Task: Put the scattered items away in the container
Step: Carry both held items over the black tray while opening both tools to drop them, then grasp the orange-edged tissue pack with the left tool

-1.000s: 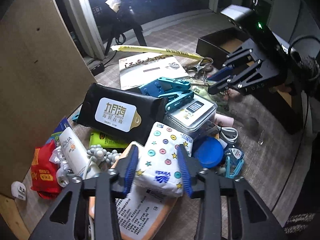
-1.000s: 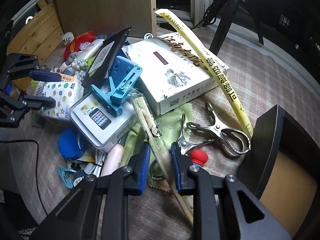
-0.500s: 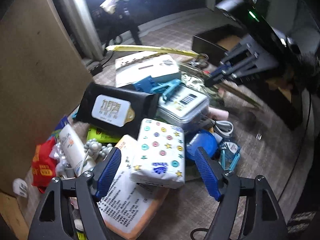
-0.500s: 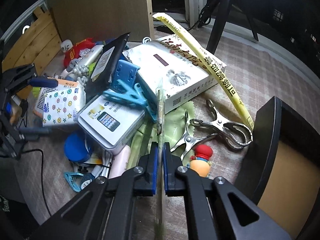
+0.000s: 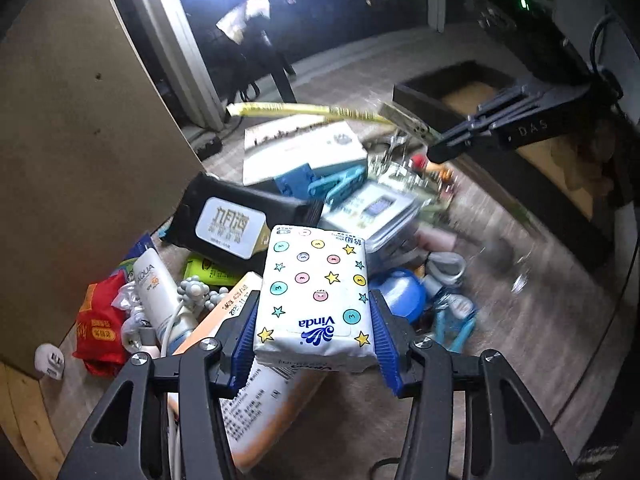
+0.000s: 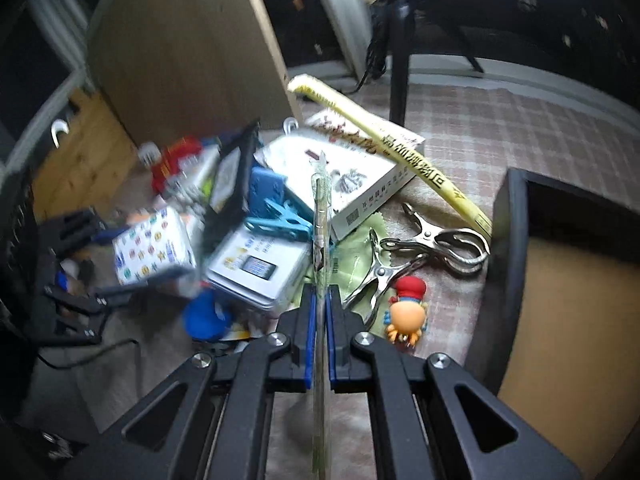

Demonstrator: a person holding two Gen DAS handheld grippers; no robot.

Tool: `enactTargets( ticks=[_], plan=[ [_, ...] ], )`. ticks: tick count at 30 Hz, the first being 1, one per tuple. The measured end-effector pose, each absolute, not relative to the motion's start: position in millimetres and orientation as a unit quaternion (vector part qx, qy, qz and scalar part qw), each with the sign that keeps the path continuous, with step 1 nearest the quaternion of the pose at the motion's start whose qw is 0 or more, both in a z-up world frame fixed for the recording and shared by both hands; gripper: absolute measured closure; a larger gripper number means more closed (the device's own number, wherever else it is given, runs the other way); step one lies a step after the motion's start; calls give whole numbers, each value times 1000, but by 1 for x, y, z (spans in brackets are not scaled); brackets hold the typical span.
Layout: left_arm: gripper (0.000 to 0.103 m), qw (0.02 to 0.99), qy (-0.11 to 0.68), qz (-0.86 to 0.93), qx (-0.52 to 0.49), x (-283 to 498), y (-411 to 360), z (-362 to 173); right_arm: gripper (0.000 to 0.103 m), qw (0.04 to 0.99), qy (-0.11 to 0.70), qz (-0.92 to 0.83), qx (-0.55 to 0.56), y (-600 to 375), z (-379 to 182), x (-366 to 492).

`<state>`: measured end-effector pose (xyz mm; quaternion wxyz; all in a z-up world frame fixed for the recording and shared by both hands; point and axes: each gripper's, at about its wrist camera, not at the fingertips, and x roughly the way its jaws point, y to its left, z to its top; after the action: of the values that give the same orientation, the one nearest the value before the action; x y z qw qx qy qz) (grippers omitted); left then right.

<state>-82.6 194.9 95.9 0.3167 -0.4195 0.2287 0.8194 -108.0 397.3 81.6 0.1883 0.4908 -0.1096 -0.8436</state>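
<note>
Nearest in the left wrist view, the left gripper has the tissue pack between its blue pads. Its jaws have just been closing, and both pads now press the pack's long sides, so it's pinching the pack at the near end. The pack's long axis runs away from the gripper, w/ the far end sticking out over the pile. It looks lifted clear of the orange packet beneath, though that's hard to confirm.

In the right wrist view, the right gripper is pressed together on a thin clear-wrapped stick, prob. packaged chopsticks. The stick passes between the pads and runs straight ahead, its tip over the white box.

Further out lies the clutter: silver tin, blue clips, metal clamps, a small toy figure, the black wipes pouch and a long yellow strip.

The container, a dark open box w/ a tan floor, sits at the right edge of the right wrist view and far right in the left wrist view. It's just beside the right gripper but well apart from the left one, across the whole pile. So the stick prob. goes in first w/ a short swing right, turned so its length clears the near wall; the pack has the longer carry.
</note>
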Motion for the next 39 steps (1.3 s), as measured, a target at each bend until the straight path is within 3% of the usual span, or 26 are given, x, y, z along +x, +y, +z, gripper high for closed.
enactTargets(
  ticks=[9, 21, 23, 24, 25, 32, 39],
  plan=[
    [54, 364, 149, 842, -370, -49, 256, 149, 98, 103, -185, -878, 429, 470, 130, -45],
    [53, 452, 135, 796, -381, -2, 418, 131, 97, -92, -194, -879, 425, 590, 120, 34],
    [50, 465, 144, 785, -384, 8, 437, 129, 80, -104, -193, -873, 436, 598, 115, 37],
    [45, 465, 150, 783, -386, 12, 445, 129, 56, -114, -194, -870, 438, 601, 114, 39],
    [44, 462, 155, 784, -384, 14, 449, 129, 39, -123, -192, -872, 433, 603, 116, 42],
    [40, 428, 149, 810, -371, 4, 411, 137, 37, -107, -179, -892, 402, 589, 131, 35],
    [41, 327, 130, 848, -396, -36, 300, 134, 37, -11, -164, -895, 416, 524, 131, -5]
  ],
)
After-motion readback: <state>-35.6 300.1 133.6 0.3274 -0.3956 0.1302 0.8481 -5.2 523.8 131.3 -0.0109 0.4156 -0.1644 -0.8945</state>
